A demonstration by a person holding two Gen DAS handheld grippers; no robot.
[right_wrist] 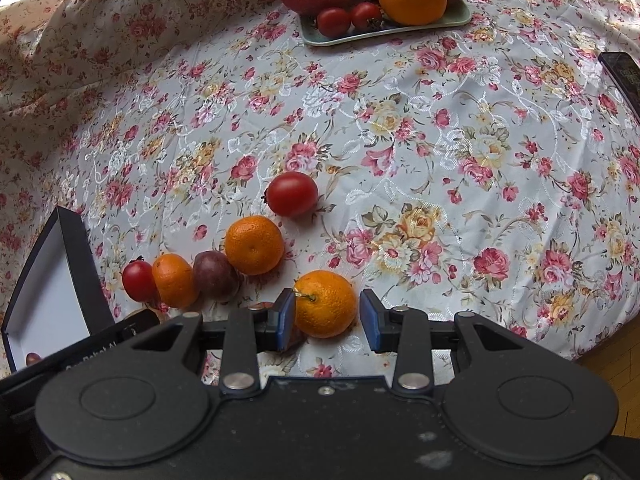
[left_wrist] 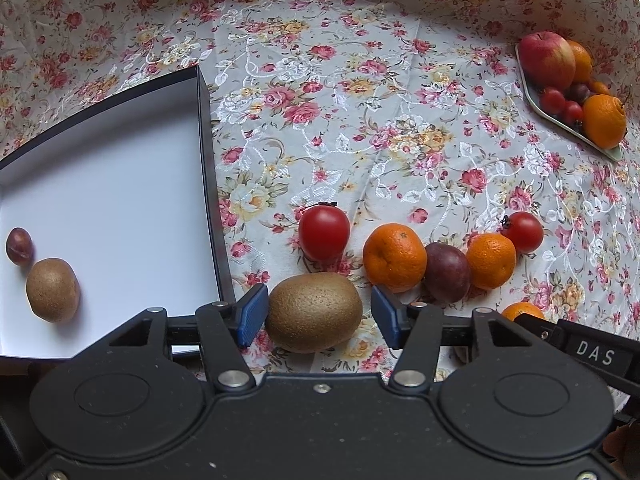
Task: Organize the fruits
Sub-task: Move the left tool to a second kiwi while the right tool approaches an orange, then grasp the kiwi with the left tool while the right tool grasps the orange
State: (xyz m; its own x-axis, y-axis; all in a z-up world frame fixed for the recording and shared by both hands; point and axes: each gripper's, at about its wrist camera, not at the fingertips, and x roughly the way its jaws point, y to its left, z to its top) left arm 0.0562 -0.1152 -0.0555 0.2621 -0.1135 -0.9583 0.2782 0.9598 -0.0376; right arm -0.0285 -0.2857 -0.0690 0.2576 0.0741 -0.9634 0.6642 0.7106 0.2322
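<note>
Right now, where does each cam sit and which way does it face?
Left wrist: on the left tongs, looking along the open fingers at a kiwi between them; white box on its left, fruit tray far right.
Right wrist: on the right tongs, open around a mandarin; fruit tray far ahead, box at left.
Shared: floral tablecloth, tray, box, the row of tomatoes, mandarins and a plum; each view catches the other tongs' body at its edge.
</note>
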